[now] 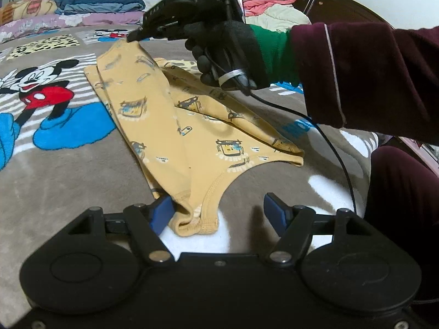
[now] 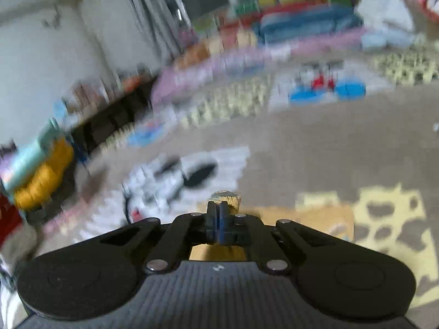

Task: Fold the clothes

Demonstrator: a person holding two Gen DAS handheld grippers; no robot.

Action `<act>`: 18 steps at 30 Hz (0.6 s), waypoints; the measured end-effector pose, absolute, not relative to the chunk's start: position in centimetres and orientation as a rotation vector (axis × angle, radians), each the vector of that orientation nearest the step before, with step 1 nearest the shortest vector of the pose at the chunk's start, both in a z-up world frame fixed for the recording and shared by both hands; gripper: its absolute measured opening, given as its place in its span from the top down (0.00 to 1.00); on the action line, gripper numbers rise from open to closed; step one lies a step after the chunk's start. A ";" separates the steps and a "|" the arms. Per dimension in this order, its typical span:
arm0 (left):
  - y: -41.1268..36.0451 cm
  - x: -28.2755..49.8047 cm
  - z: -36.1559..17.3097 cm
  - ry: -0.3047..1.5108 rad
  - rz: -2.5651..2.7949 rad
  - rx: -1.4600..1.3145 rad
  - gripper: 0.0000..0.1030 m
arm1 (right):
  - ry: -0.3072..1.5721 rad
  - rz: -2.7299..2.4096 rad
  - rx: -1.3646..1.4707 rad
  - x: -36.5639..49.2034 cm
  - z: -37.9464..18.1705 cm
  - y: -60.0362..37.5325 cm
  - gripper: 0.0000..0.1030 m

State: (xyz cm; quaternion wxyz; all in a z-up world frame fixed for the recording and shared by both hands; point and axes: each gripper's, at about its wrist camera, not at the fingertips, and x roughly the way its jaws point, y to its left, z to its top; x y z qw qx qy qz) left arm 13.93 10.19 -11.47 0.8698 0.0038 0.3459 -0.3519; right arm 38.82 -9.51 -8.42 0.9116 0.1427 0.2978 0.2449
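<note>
Pinching yellow garment (image 1: 170, 115), right tool (image 2: 218, 213) closed.

The right gripper (image 2: 221, 213) has its blue-padded fingers (image 2: 224, 220) pressed together on a small bunch of the yellow garment (image 2: 226, 198), which pokes up past the tips. More yellow cloth lies under the gripper on the grey cartoon-print blanket (image 2: 315, 142). The background is motion-blurred, with folded bedding (image 2: 307, 26) stacked far behind.

Grey cartoon-print blanket (image 1: 68, 164), yellow printed garment (image 1: 170, 115) lying folded on it
</note>
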 end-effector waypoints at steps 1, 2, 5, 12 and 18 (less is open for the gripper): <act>10.2 13.9 -11.5 0.723 -0.736 0.008 0.32 | 0.607 0.480 0.277 38.9 -8.4 -9.6 0.95; 10.2 13.9 -11.5 0.723 -0.736 0.009 0.32 | 0.617 0.456 0.256 39.2 -8.4 -9.6 0.91; 10.2 13.9 -11.5 0.723 -0.736 0.010 0.32 | 0.697 0.462 0.194 40.4 -8.7 -9.0 0.83; 10.4 13.9 -11.5 0.724 -0.739 0.007 0.32 | 0.705 0.564 0.032 41.5 -7.6 -7.1 0.61; 10.5 14.0 -11.5 0.725 -0.745 0.006 0.32 | 0.713 0.624 -0.194 41.9 -8.2 -3.8 0.59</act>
